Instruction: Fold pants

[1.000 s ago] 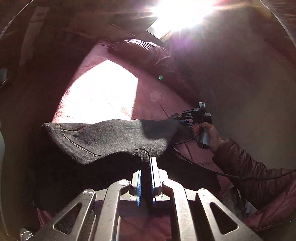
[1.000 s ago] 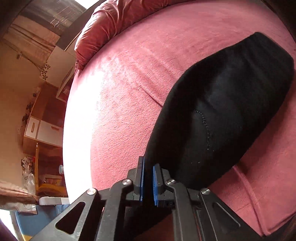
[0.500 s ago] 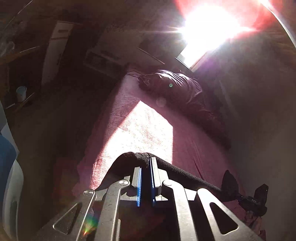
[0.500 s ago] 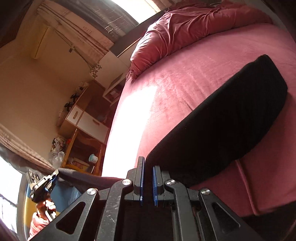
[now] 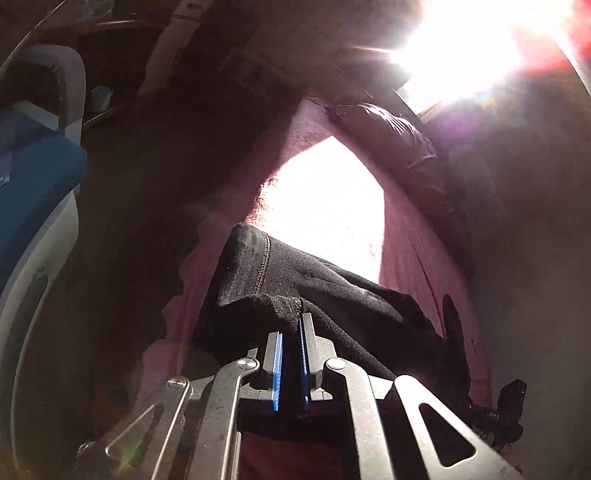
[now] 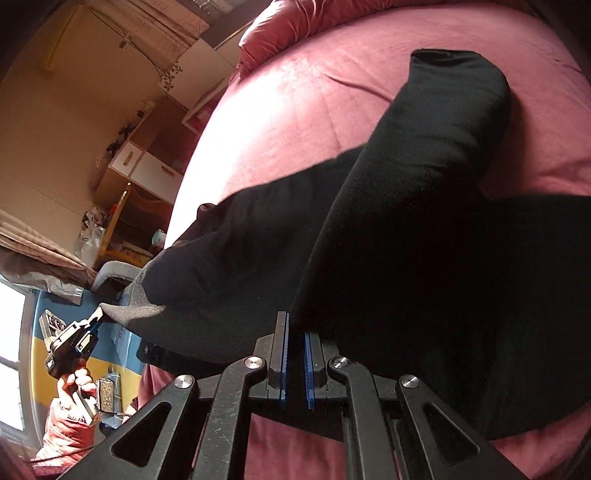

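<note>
The black knit pants (image 6: 424,206) hang stretched between the two claws above the pink-covered bed (image 6: 295,110). The left claw (image 5: 290,332) is pinched narrow on a stitched hem edge of the fabric, which bunches over its blue-padded fingertips (image 5: 276,365). From there the cloth runs rightward and down toward the far side of the bed. The right claw (image 6: 295,332) is likewise pressed nearly closed on a fold of the same garment. One leg rises away from it as a long dark tube whose rounded end lies near the crumpled pink duvet (image 6: 314,22) at the head of the bed. In the right wrist view, the left claw appears at lower left, held by a hand (image 6: 75,384) in a pink quilted sleeve (image 6: 62,432). The mattress beyond the pants lies bare and sunlit up to its left edge. Past that edge stand a wooden shelf unit with white drawers (image 6: 144,166) and a blue chair (image 5: 33,177).
</note>
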